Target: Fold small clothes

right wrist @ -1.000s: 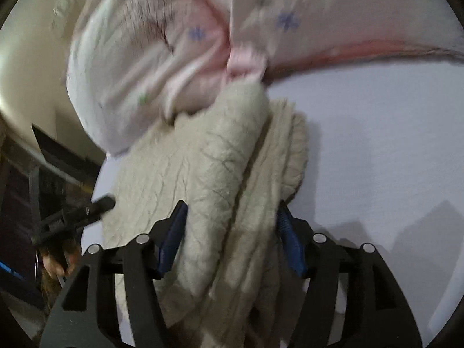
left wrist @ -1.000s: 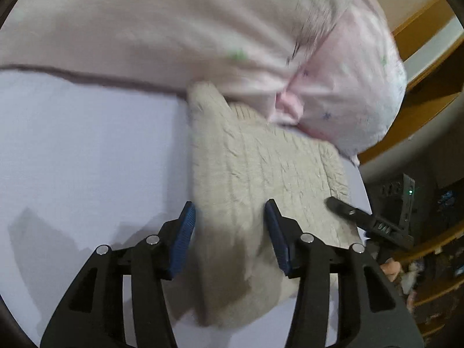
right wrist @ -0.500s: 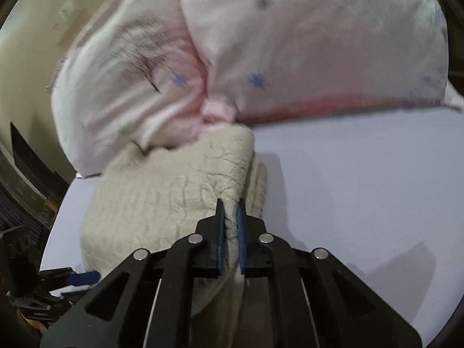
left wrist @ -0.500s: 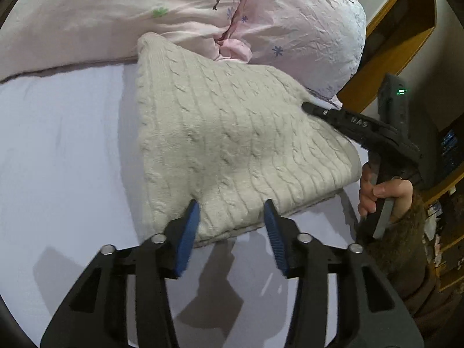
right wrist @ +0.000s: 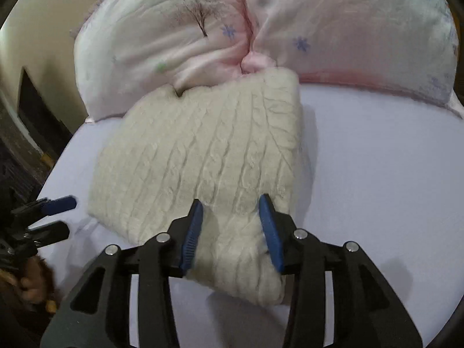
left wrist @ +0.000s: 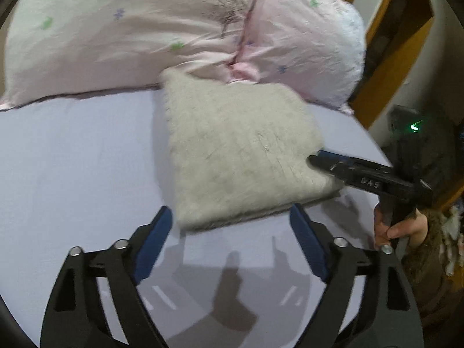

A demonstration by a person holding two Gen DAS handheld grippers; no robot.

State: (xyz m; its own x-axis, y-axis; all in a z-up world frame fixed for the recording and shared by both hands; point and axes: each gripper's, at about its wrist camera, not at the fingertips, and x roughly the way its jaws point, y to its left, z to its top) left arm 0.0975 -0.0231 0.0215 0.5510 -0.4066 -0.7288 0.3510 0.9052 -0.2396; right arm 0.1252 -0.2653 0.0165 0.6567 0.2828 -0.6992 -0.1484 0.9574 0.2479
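Lavender sheet (left wrist: 72, 159) covers the bed across both views, and along its far edge lie two pink pillows (left wrist: 139, 34) with small flower prints and a bare-tree motif, pushed together at a seam. Against that seam rests the cream cable-knit sweater (left wrist: 240, 156), folded into a thick rectangle and lying flat on the sheet; its far corner touches the pillows. In the right wrist view the same sweater (right wrist: 203, 156) fills the middle of the frame, its knit ribs running away from the camera.

Beyond the bed on the right side of the left wrist view stands wooden furniture (left wrist: 406, 43), its details too dark to read.

The left gripper (left wrist: 232, 229) sits low over the sheet with its blue-padded fingers spread wide, just short of the sweater's near edge and touching nothing. The right gripper (right wrist: 232, 223) has its fingers parted too, straddling the near corner of the folded sweater, with the knit lying between the pads; whether the pads touch it I cannot tell. From the left wrist view that right gripper (left wrist: 322, 159) reaches in at the sweater's right edge, held by a hand (left wrist: 397, 226) in a fuzzy brown sleeve.
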